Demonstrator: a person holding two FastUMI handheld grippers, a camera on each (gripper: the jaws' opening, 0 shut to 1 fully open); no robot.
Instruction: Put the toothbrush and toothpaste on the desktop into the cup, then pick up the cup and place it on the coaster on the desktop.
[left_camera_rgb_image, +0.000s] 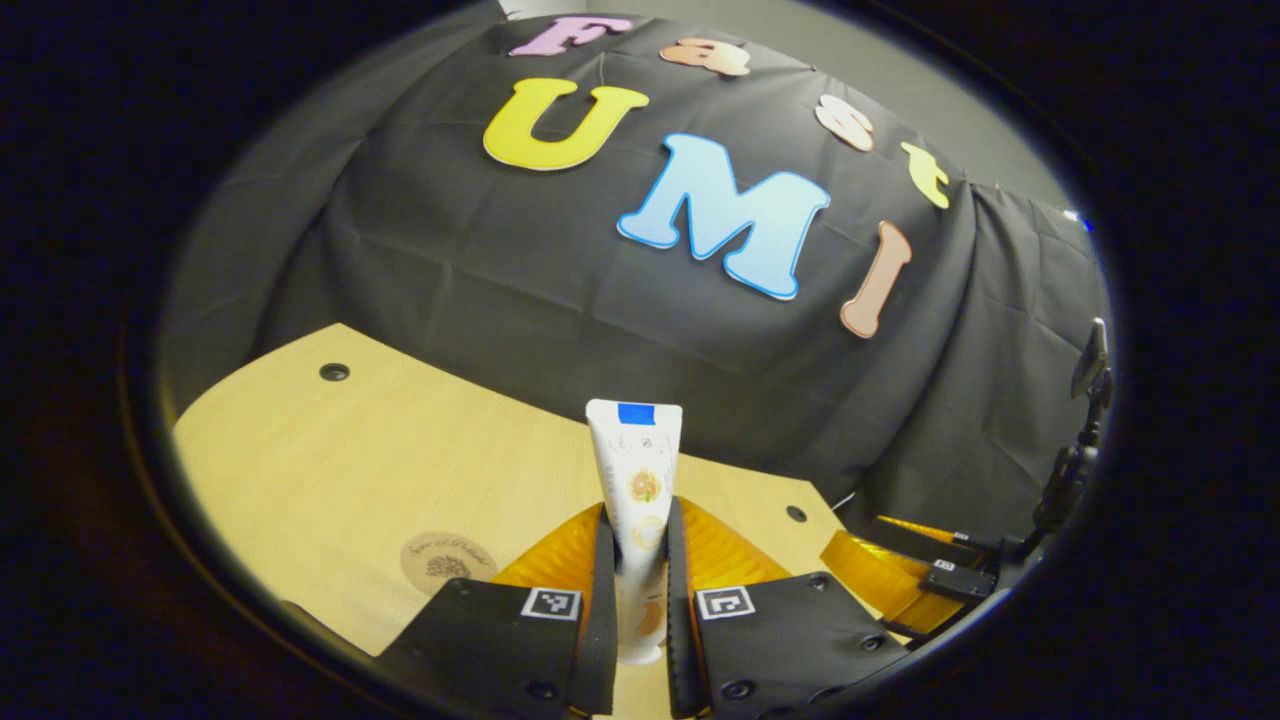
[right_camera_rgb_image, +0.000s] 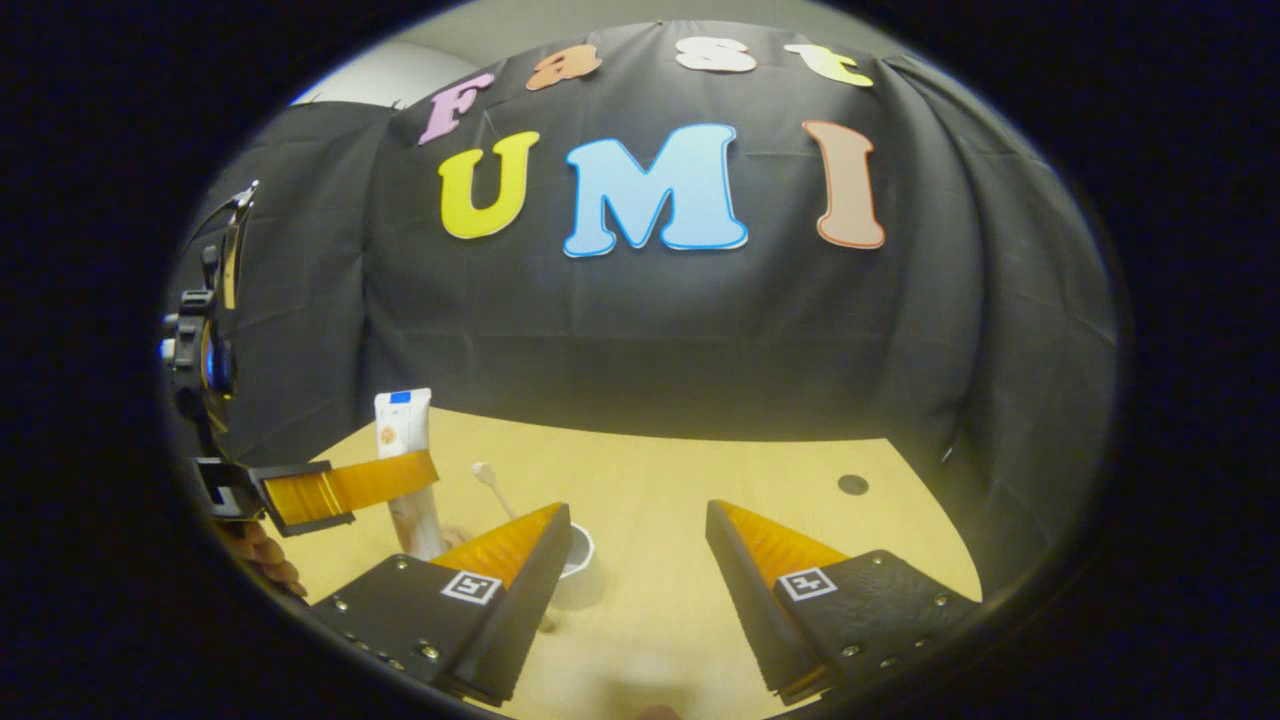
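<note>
My left gripper (left_camera_rgb_image: 640, 515) is shut on the white toothpaste tube (left_camera_rgb_image: 636, 480), which stands upright between its fingers with its flat blue-marked end up, above the wooden desktop (left_camera_rgb_image: 330, 470). A round brown coaster (left_camera_rgb_image: 448, 562) lies on the desk just left of that gripper. In the right gripper view the left gripper (right_camera_rgb_image: 415, 475) holds the toothpaste tube (right_camera_rgb_image: 403, 425) at the left. My right gripper (right_camera_rgb_image: 640, 545) is open and holds nothing. A white cup (right_camera_rgb_image: 582, 560) stands partly behind its left finger, with the toothbrush (right_camera_rgb_image: 490, 480) leaning out of it.
The right gripper (left_camera_rgb_image: 880, 565) shows low at the right in the left gripper view. A hand (right_camera_rgb_image: 265, 560) holds the left gripper. Small round holes (left_camera_rgb_image: 334, 372) (right_camera_rgb_image: 852, 484) mark the desktop. The black cloth wall closes the back of the desk.
</note>
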